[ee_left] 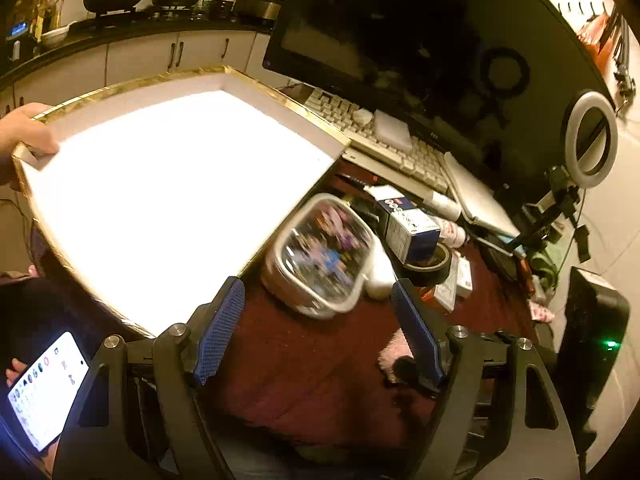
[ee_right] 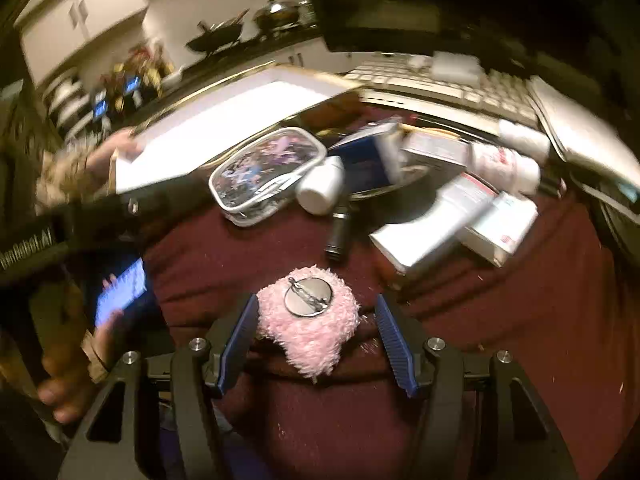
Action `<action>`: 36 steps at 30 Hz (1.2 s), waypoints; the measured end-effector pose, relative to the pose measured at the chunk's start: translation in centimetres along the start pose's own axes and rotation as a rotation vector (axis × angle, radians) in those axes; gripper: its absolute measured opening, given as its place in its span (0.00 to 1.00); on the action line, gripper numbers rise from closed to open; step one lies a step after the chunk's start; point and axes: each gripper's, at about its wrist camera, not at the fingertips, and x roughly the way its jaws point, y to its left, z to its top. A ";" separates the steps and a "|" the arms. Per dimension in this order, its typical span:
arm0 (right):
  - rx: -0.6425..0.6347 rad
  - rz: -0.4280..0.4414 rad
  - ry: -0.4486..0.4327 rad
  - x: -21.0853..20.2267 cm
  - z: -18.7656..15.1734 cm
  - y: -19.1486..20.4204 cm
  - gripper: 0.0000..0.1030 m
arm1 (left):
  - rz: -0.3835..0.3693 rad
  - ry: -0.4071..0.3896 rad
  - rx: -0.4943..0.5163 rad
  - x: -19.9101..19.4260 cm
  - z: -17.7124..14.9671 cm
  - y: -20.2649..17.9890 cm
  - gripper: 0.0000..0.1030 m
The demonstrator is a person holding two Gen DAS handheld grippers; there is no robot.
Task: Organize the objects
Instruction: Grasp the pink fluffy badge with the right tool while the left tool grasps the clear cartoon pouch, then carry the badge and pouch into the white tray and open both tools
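Note:
A large white tray with a gold rim (ee_left: 176, 184) lies tilted at the left of the dark red table (ee_left: 304, 364); a hand (ee_left: 24, 132) holds its far left corner. My left gripper (ee_left: 320, 332) is open and empty above the cloth, in front of a clear zip pouch (ee_left: 324, 252). My right gripper (ee_right: 316, 344) is open, its jaws on either side of a pink fluffy brooch with a metal pin back (ee_right: 310, 312) that lies on the cloth. The pouch (ee_right: 268, 172) and tray (ee_right: 224, 128) also show in the right wrist view.
Small boxes (ee_right: 452, 216), a white bottle (ee_right: 322, 184), a black cylinder (ee_right: 338, 232) and a tape roll (ee_left: 432, 268) are piled behind the brooch. A keyboard (ee_left: 384, 140) and monitor (ee_left: 400, 40) stand behind. A phone (ee_left: 44, 392) is held at the lower left.

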 end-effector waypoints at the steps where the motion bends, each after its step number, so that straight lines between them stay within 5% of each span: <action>1: -0.003 -0.002 -0.003 0.2 0.1 0.1 0.59 | -0.035 0.011 0.003 0.1 0.1 -0.1 0.75; 9: -0.073 0.039 0.022 0.5 -0.7 1.0 0.59 | -0.003 0.001 0.072 0.5 0.6 -1.6 0.75; 12: -0.052 0.027 0.009 0.1 -0.6 0.4 0.44 | -0.006 0.026 0.072 1.0 0.4 -1.5 0.75; 15: 0.011 0.028 -0.016 -0.8 -0.6 -1.5 0.42 | -0.003 0.058 0.116 1.8 0.1 -2.2 0.75; 21: 0.104 0.034 -0.023 -1.2 -0.8 -4.2 0.42 | -0.017 0.107 0.097 3.7 0.8 -1.9 0.75; 25: 0.105 0.046 -0.024 -0.8 -0.8 -4.0 0.43 | 0.079 0.132 0.222 5.2 0.5 -3.6 0.77; 31: 0.129 0.073 -0.035 -0.7 -0.8 -4.7 0.44 | 0.115 0.132 0.388 5.1 -2.2 -5.6 0.77; 36: 0.138 0.068 -0.043 -0.7 -0.8 -4.7 0.44 | 0.112 0.132 0.339 5.5 -1.6 -4.7 0.78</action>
